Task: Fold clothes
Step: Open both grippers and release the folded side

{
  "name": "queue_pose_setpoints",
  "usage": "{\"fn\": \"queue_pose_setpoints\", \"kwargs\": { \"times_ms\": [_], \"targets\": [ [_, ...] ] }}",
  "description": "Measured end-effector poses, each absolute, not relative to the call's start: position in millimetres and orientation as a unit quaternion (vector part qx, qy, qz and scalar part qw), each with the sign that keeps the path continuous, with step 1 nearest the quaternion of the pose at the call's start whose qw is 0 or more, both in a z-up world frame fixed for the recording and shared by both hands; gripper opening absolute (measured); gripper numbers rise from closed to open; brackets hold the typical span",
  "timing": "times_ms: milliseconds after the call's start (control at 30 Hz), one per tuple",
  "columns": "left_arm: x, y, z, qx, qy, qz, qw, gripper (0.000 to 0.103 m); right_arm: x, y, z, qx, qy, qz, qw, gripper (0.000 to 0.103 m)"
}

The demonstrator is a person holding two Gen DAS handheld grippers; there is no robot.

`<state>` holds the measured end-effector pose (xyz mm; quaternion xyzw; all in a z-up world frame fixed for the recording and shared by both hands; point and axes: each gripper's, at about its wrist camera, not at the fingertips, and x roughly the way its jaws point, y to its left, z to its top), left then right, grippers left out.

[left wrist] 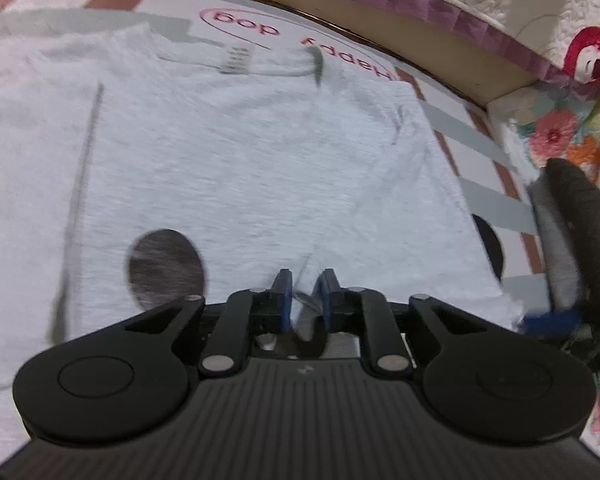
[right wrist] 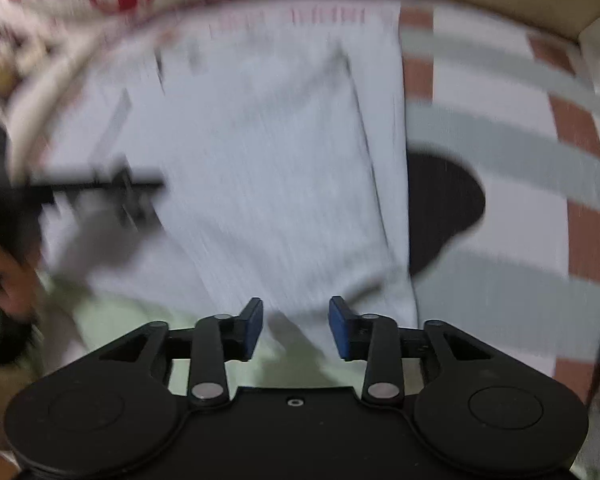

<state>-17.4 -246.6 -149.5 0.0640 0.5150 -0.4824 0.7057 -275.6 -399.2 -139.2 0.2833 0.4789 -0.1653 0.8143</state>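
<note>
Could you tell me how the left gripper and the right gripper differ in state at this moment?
The left gripper has its fingers drawn close together, pinching a ridge of the grey T-shirt; the right gripper has its fingers spread apart with nothing between them. The left sits over the middle of the shirt's near edge, while the right hangs above its near corner by the checked mat. Both have blue finger pads on black linkages.
</note>
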Motion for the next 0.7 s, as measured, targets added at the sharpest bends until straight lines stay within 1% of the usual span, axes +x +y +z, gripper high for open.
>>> {"fn": "queue_pose_setpoints", "kwargs": {
  "times_ms": [33,67,133,167,267,333,400,533,600,700],
  "targets": [
    [-15,-244,-148,0.063,0.516,-0.481,0.706,0.023,-273,-403,-134,0.279,0.46,-0.169,0.825,0.049],
    [-12,-240,-145,0.059,0.519,-0.481,0.705,0.03,-268,-405,-131,0.265,0.447,-0.177,0.836,0.051],
    [-7,-234,-139,0.058,0.518,-0.483,0.704,0.037,-258,-409,-126,0.231,0.422,-0.193,0.855,0.058],
    [-3,-231,-135,0.059,0.516,-0.483,0.705,0.04,-251,-410,-127,0.208,0.413,-0.204,0.863,0.059],
    [18,-221,-122,0.063,0.502,-0.473,0.721,0.043,-231,-417,-135,0.153,0.398,-0.22,0.877,0.06],
    [38,-216,-116,0.063,0.499,-0.469,0.726,0.044,-216,-425,-143,0.138,0.388,-0.203,0.888,0.06],
    [64,-209,-112,0.066,0.496,-0.469,0.728,0.044,-200,-440,-152,0.155,0.372,-0.199,0.893,0.06],
    [125,-177,-108,0.08,0.445,-0.43,0.782,0.047,-173,-491,-170,0.21,0.336,-0.249,0.884,0.06],
    [154,-157,-121,0.032,0.458,-0.406,0.79,0.049,-165,-516,-178,0.225,0.33,-0.269,0.877,0.06],
    [198,-127,-141,-0.039,0.475,-0.369,0.798,0.05,-159,-541,-189,0.23,0.336,-0.278,0.87,0.06]
  ]
}}
